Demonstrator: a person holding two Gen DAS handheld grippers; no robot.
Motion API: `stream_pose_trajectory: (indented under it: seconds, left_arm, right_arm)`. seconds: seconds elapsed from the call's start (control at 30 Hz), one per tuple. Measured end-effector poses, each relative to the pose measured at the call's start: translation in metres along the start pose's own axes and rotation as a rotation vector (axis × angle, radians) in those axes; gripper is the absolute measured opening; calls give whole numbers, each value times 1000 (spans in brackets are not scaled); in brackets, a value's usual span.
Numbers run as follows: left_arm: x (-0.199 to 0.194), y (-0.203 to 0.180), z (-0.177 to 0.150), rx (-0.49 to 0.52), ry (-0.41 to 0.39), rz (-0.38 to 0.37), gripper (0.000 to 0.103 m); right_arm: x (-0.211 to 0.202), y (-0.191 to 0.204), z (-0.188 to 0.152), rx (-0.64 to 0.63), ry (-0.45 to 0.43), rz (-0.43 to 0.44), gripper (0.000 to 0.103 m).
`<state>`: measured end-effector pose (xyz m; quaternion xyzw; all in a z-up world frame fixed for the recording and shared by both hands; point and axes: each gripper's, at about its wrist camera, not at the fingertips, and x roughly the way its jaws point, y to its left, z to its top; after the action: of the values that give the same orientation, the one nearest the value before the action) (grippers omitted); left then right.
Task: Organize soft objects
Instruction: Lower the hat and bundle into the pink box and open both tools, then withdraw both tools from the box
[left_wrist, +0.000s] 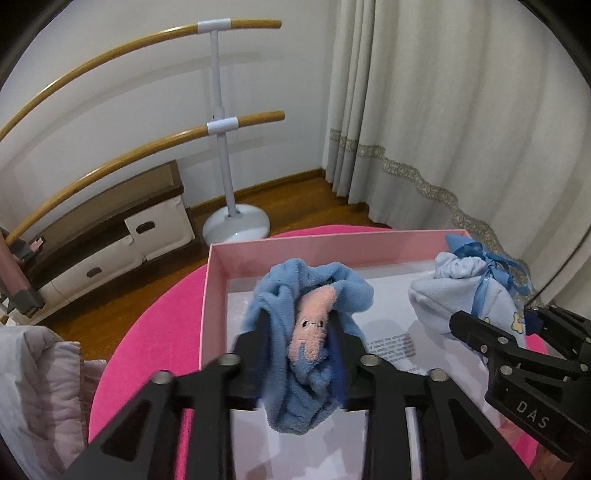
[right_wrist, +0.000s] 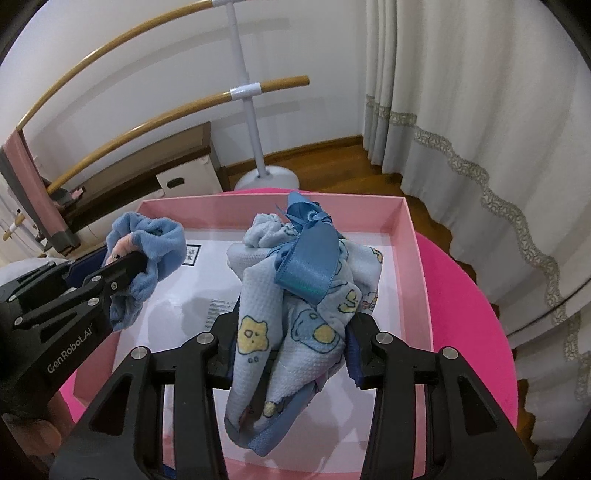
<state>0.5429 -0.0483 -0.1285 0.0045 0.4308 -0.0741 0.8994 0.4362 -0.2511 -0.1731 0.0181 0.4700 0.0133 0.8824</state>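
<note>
My left gripper (left_wrist: 299, 332) is shut on a fluffy blue towel (left_wrist: 317, 291) with a pink embroidered figure, held above the open pink box (left_wrist: 221, 254). My right gripper (right_wrist: 291, 332) is shut on a light blue patterned cloth bundle (right_wrist: 295, 295) tied with a blue satin ribbon (right_wrist: 310, 254), also held over the pink box (right_wrist: 413, 258). The blue towel (right_wrist: 155, 240) and the left gripper (right_wrist: 125, 273) show at the left of the right wrist view. The bundle (left_wrist: 476, 291) and the right gripper (left_wrist: 491, 332) show at the right of the left wrist view.
The box stands on a round hot-pink table (right_wrist: 461, 302) and has a white printed sheet (left_wrist: 391, 343) on its bottom. A pale quilted fabric (left_wrist: 40, 376) lies at the left. Behind are a ballet barre stand (left_wrist: 236, 218), low drawers (left_wrist: 110, 236) and curtains (left_wrist: 443, 110).
</note>
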Motion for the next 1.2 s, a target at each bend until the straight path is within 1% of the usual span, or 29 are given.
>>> stream_pose_trajectory:
  seconds: [0.03,0.07,0.13,0.2,0.23,0.27,0.37,0.53,0.73,0.77,0.8,0.93,1.2]
  left_arm:
    - [1,0,2,-8,6,2,57]
    - [2,0,5,-20,0,4,72]
    - [-1,1,8,-29,-27,27,78]
    - [-7,0,8,-29,-41,35,83]
    - [-13,-1,4,-29,-51,40,87]
    - [-18,-1,4,-27,-65,49,91]
    - [-37,-4,-4,-23,-104,66,97]
    - [-70,-10,-21,-6,-163,98,100]
    - [-111,-16,-58,-2,-234,124,103]
    - [-117,-19,-73,-3,-244,128,103]
    - [-124,-19,-81,-4,-249,128,103]
    - [-164,-21,-128,-17,-280,118,103]
    - [-233,-20,-201,-46,-327,125,103]
  right_arm:
    - [1,-1,0,-3,-2,0,53]
    - [2,-1,2,-5,-4,-1,69]
    - [0,-2,1,-6,-16,-3,84]
    - [-5,-4,-2,-7,-27,6,91]
    - [-10,-7,-6,-4,-34,4,98]
    - [-16,-9,-9,3,-51,11,103]
    - [-33,-14,-12,31,-85,21,103]
    - [-65,-18,-21,56,-137,27,103]
    - [-116,-14,-47,70,-210,37,103]
    - [-124,-13,-51,71,-222,38,103]
    - [-132,-13,-57,72,-235,39,103]
    - [-165,-6,-82,74,-281,43,103]
    - [-222,8,-133,80,-357,46,103]
